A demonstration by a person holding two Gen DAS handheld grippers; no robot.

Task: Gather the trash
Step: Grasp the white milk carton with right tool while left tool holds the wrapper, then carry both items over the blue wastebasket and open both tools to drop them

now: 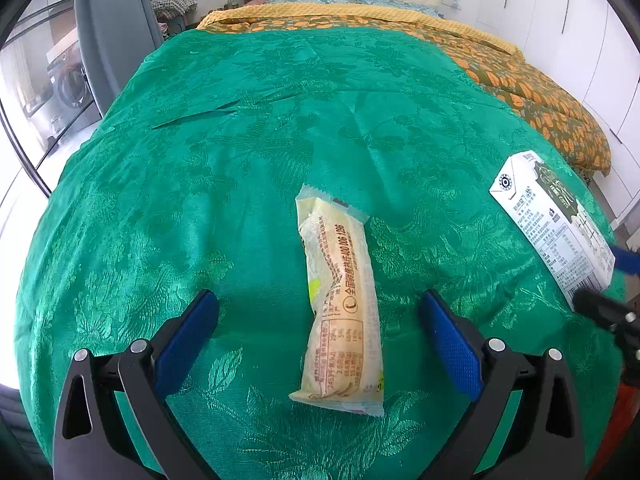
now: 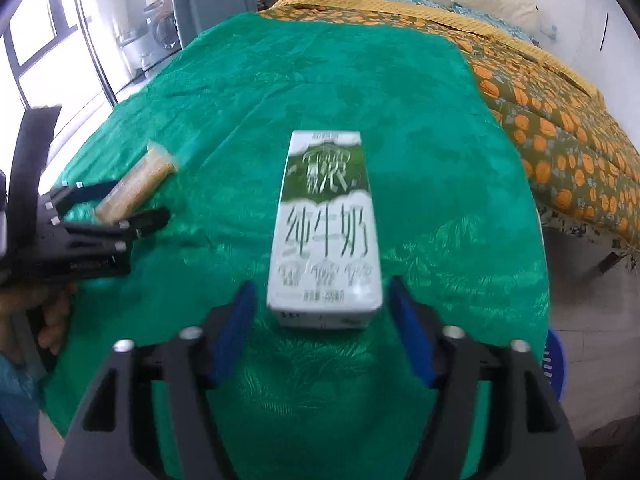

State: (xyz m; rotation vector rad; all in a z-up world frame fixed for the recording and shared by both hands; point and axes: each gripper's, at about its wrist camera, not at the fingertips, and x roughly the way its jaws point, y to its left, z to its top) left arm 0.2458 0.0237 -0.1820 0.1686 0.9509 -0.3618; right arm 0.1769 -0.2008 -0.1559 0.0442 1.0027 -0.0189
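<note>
Both tools stand with their jaws spread wide, each lined up on one piece of trash and gripping nothing. The left tool (image 1: 318, 308) straddles the snack wrapper (image 1: 340, 304), a long pale packet lying flat on the green bedspread (image 1: 240, 140) with its length running near to far, so the blue pads (image 1: 186, 340) sit on either side of its narrow width. That alignment looks deliberate: closing across the short side should catch the crinkly film without much travel. The packet's near end lies between the fingers; its far end reaches beyond them.

The right tool (image 2: 320, 324) faces the milk carton (image 2: 324, 232), a white-and-green box lying on its back, label up, its near end just ahead of the fingertips and roughly centred in the gap. The jaws look only a little wider than the carton, so a straight push forward seems needed before closing. This view is slightly blurred, so whether the pads already flank the carton's corners is hard to tell.

Carton and wrapper lie well apart, the carton to the right, close to the bedspread's right edge, where an orange-patterned quilt (image 1: 540, 96) begins. The far stretch of the bed is bare cloth, giving room to lift. A blue basket (image 2: 554, 364) shows at the lower right, off the bed.
</note>
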